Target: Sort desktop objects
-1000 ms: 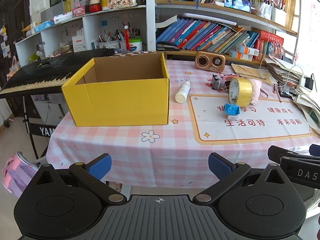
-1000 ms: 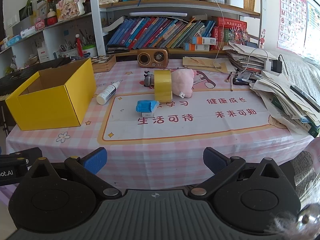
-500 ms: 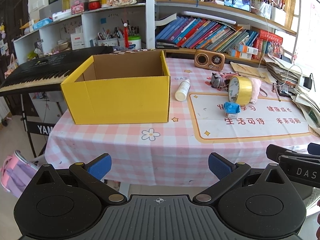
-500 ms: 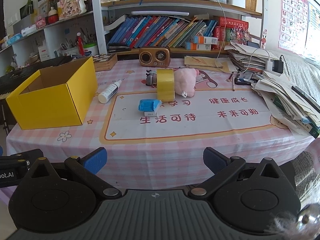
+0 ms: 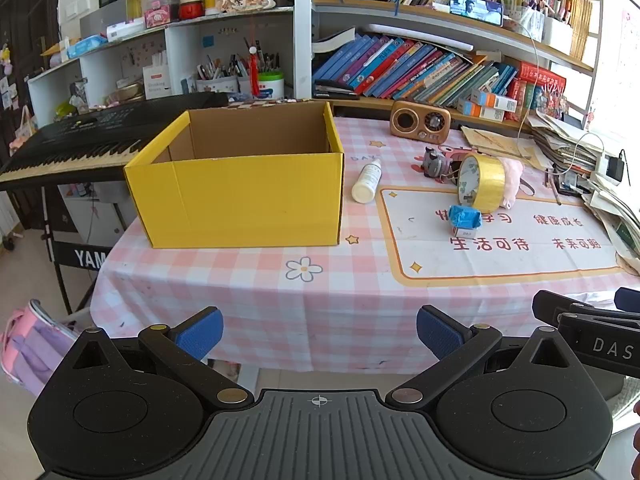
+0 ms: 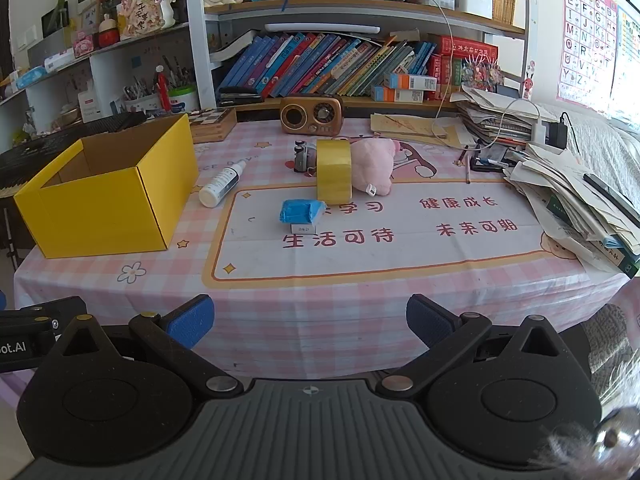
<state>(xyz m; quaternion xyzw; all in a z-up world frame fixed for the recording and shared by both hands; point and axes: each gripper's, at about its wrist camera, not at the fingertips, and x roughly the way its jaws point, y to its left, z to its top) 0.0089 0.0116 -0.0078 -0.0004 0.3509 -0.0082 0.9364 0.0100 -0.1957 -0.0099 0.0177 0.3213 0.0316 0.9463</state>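
While nothing is gripped yet, the risks run left to right in the right wrist view:
Left gripper (image 5: 318, 330): spread, empty, lower frame.
Yellow box (image 6: 108, 192): left; light cardboard, a nudge may shove it.
White bottle (image 6: 222, 184): lying down; may roll.
Blue packet (image 6: 301, 213): centre.
Tape roll (image 6: 334, 171): on edge; may roll.
Right gripper (image 6: 310, 320): spread, empty.

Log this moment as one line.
left hand-held gripper open | right hand-held gripper open | yellow box empty | tape, bottle on table
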